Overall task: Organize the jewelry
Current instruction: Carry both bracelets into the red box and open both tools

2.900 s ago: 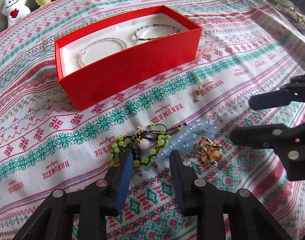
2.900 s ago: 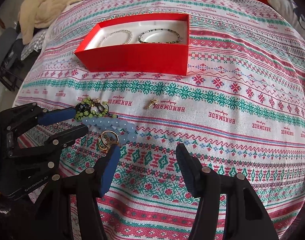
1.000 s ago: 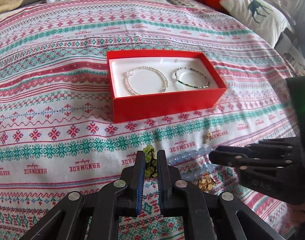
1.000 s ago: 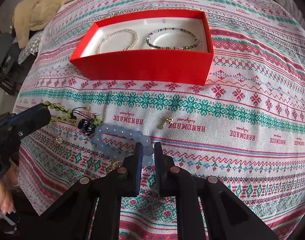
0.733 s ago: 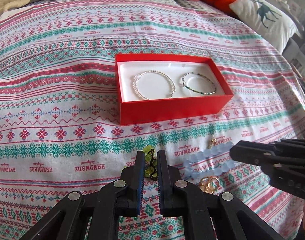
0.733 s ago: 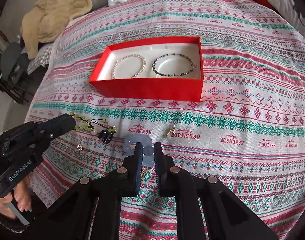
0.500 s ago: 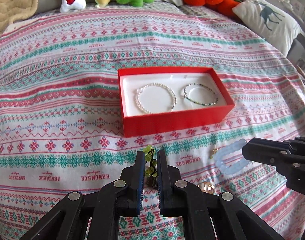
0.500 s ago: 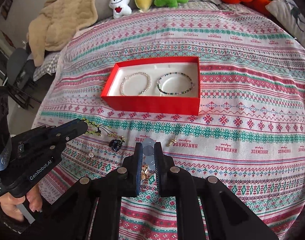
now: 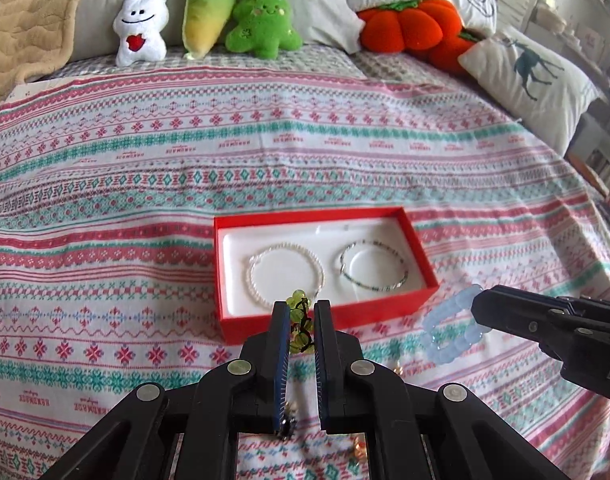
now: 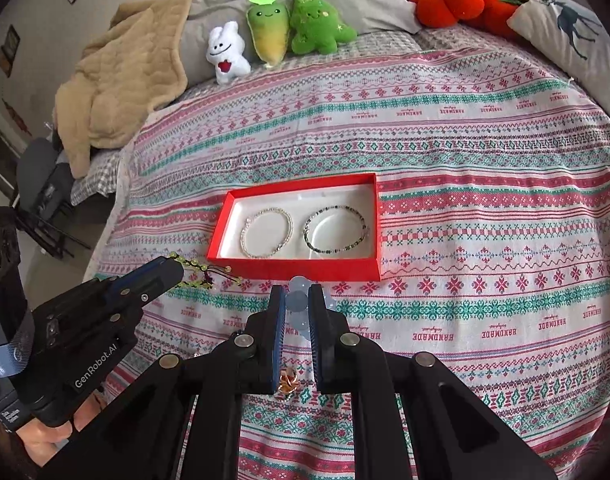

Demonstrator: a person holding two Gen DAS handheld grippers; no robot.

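My left gripper (image 9: 299, 308) is shut on a green bead bracelet (image 9: 299, 326), lifted off the cloth just in front of the red box (image 9: 325, 314). In the right wrist view the same bracelet (image 10: 201, 272) trails from the left gripper (image 10: 177, 270). My right gripper (image 10: 297, 294) is shut on a pale blue bead bracelet (image 10: 298, 304); from the left wrist view the blue bracelet (image 9: 451, 330) hangs at the right gripper (image 9: 479, 304) tip. Inside the box (image 10: 297, 268) lie a pearl bracelet (image 10: 267, 232) and a dark green bead bracelet (image 10: 335, 228).
Gold rings (image 10: 288, 382) and small pieces (image 9: 359, 446) lie on the patterned cloth (image 9: 105, 240) below the grippers. Plush toys (image 9: 209, 12), an orange pumpkin cushion (image 9: 409, 28), pillows and a beige blanket (image 10: 121, 80) line the far side. The bed's left edge drops toward a chair (image 10: 45, 200).
Both grippers shut on their bracelets and rose off the cloth; the green and blue strands now hang in the air, and the box looks farther below.
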